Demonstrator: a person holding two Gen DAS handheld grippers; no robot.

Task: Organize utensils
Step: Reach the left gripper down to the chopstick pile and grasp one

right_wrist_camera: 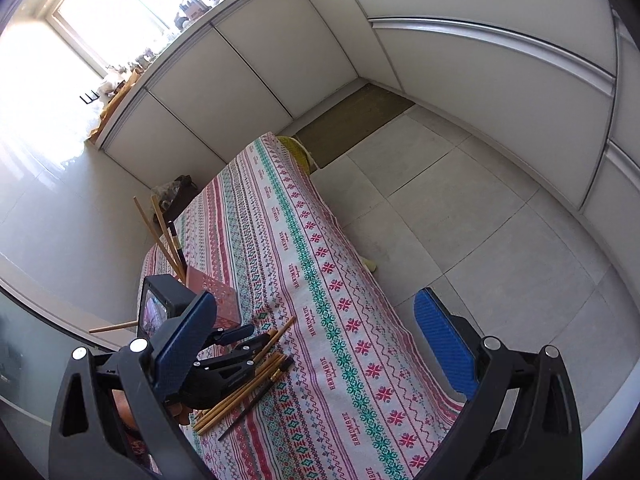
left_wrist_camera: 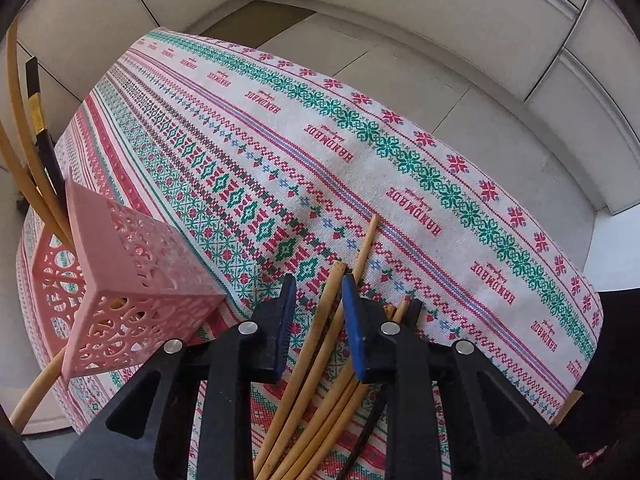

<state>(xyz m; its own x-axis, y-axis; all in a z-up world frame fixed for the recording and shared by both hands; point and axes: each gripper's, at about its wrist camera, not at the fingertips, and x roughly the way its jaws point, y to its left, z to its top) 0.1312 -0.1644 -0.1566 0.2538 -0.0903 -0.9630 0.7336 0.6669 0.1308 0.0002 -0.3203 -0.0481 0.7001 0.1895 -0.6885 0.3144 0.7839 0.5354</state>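
Left gripper (left_wrist_camera: 318, 286): points steeply down at the loose chopsticks, its blue-padded fingers (left_wrist_camera: 356, 332) narrowed around two or three wooden sticks; whether the pads already press on them cannot be told
Right gripper (right_wrist_camera: 316, 332): jaws spread wide, nothing between them, hanging over the near right edge of the table
Table (right_wrist_camera: 360, 320): covered by a cloth with red, green and blue knit-style bands and the repeated word HANDMADE; it runs away from both cameras toward the white cabinets (right_wrist_camera: 248, 64)
Floor (right_wrist_camera: 460, 200): pale tiles to the right of the table, with a brown mat (right_wrist_camera: 352, 120) by the cabinet corner
Pink holder (left_wrist_camera: 132, 280): a square, perforated plastic basket standing on the cloth just left of the left gripper; a few wooden chopsticks and one black chopstick with a gold band (left_wrist_camera: 40, 120) lean out of its top
Loose chopsticks (left_wrist_camera: 320, 360): a bundle of pale wooden sticks lying on the cloth at the near end, fanned slightly, with a dark one (right_wrist_camera: 250, 404) beside them; one longer stick (left_wrist_camera: 366, 244) juts farther out than the rest
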